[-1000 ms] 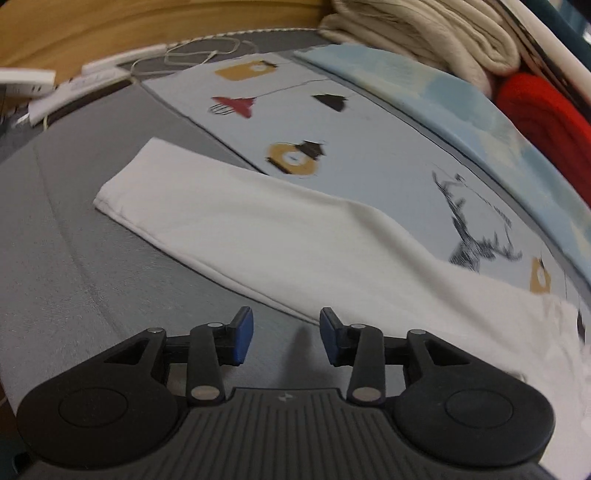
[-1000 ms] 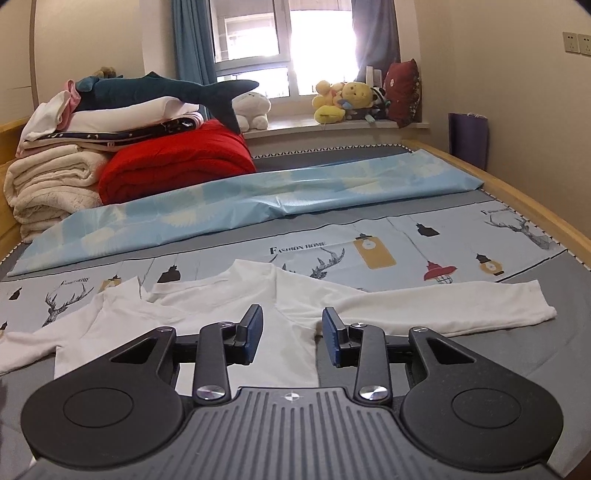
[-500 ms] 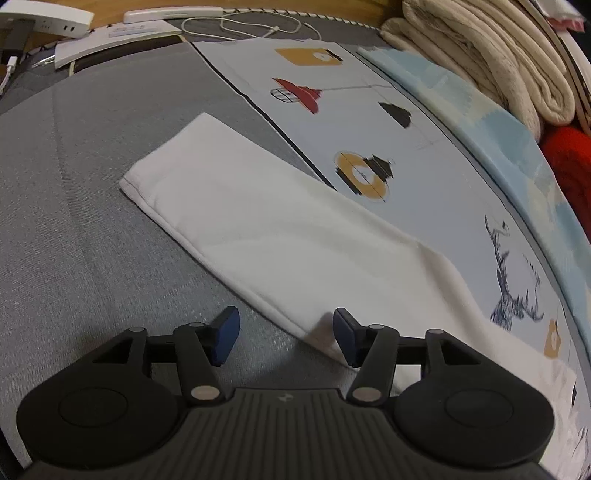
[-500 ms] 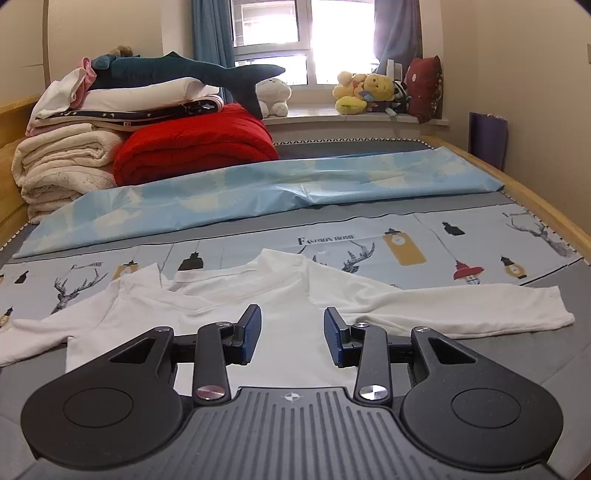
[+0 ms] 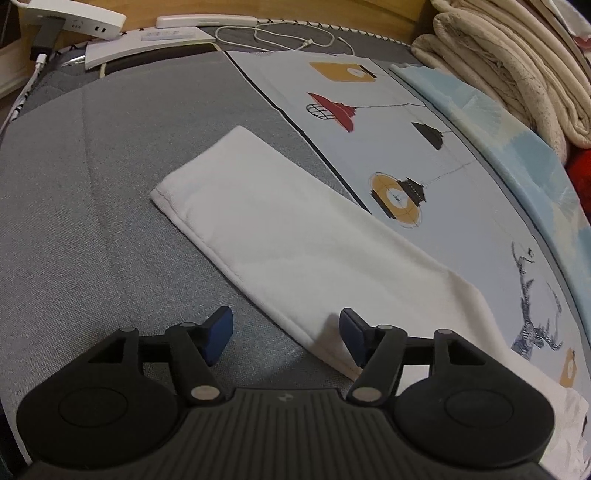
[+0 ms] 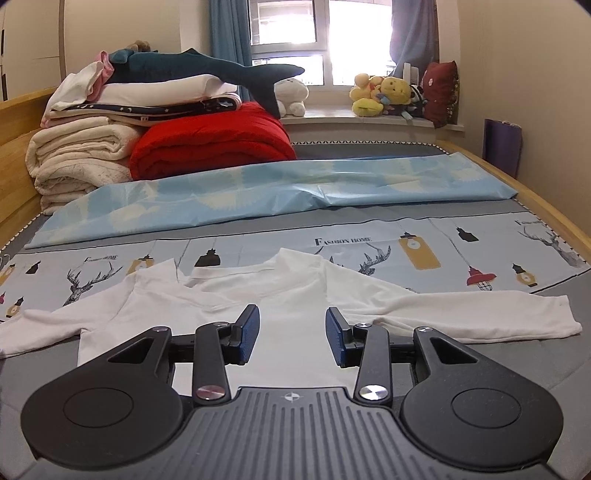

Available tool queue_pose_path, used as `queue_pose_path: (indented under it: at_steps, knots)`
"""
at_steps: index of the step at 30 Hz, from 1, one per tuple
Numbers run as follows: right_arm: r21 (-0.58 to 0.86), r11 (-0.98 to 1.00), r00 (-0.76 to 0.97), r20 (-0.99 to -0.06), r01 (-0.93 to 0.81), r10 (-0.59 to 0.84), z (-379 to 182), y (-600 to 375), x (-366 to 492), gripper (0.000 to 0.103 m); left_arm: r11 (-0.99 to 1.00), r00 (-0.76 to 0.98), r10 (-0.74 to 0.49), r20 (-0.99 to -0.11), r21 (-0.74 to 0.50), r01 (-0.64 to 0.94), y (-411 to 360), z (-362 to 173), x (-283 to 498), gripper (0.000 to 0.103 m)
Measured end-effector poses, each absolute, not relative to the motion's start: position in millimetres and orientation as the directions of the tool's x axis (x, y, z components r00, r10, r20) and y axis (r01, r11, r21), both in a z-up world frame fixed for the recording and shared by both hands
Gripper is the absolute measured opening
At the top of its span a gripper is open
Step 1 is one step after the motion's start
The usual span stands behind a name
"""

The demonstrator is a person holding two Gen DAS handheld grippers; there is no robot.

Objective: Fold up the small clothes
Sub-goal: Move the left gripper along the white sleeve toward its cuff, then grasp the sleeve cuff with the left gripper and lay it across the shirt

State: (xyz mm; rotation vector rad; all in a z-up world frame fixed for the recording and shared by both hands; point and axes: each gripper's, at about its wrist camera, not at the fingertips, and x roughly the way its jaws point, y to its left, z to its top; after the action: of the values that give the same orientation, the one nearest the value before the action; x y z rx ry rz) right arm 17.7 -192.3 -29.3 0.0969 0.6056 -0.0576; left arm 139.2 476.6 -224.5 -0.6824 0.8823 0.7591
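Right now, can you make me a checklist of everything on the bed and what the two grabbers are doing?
Surface: grey bed with printed sheet.
Job's things: white shirt lying flat, sleeve stretched out.
Clutter: folded blankets, red quilt, shark plush.
Grippers: left gripper open over the sleeve's edge; right gripper open above the shirt.
Cables: white cable, power strip.
Surroundings: window, stuffed toys.

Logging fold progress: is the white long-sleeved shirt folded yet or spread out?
Spread out. The white long-sleeved shirt lies flat on the bed, both sleeves stretched sideways; neither gripper holds it.
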Motion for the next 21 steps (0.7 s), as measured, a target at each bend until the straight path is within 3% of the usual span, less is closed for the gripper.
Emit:
queue_pose_path:
  at_steps: [5,7,9,10,11,16,21]
  knots:
    - [0.069,0.993,0.819,-0.572,0.095,-0.038,-28,-200,15,0.041,0.469,0.390,0.349,-0.852,-0.202,-0.860,490,-227,136,0.069]
    - [0.064,0.993,0.818,-0.573,0.097,-0.043,-28,-204,14,0.041,0.437,0.386,0.377,-0.842,-0.206,-0.876,494,-227,134,0.065]
    - [0.058,0.993,0.818,-0.574,0.100,-0.049,-28,-209,13,0.041,0.422,0.371,0.410,-0.833,-0.187,-0.887,496,-227,133,0.042]
    - [0.052,0.993,0.816,-0.576,0.102,-0.053,-28,-211,13,0.041,0.414,0.360,0.427,-0.829,-0.175,-0.893,497,-226,132,0.020]
    - [0.041,0.994,0.813,-0.579,0.106,-0.063,-29,-213,13,0.041,0.398,0.361,0.434,-0.825,-0.184,-0.899,498,-226,130,0.006]
    - [-0.057,0.992,0.724,-0.679,0.112,-0.121,-46,-220,27,0.041,0.386,0.395,0.477,-0.786,-0.216,-0.897,489,-209,133,0.003]
    - [-0.150,0.988,0.641,-0.757,0.022,-0.129,-65,-195,64,0.041,0.508,0.523,0.463,-0.716,-0.270,-0.818,446,-170,161,0.003]
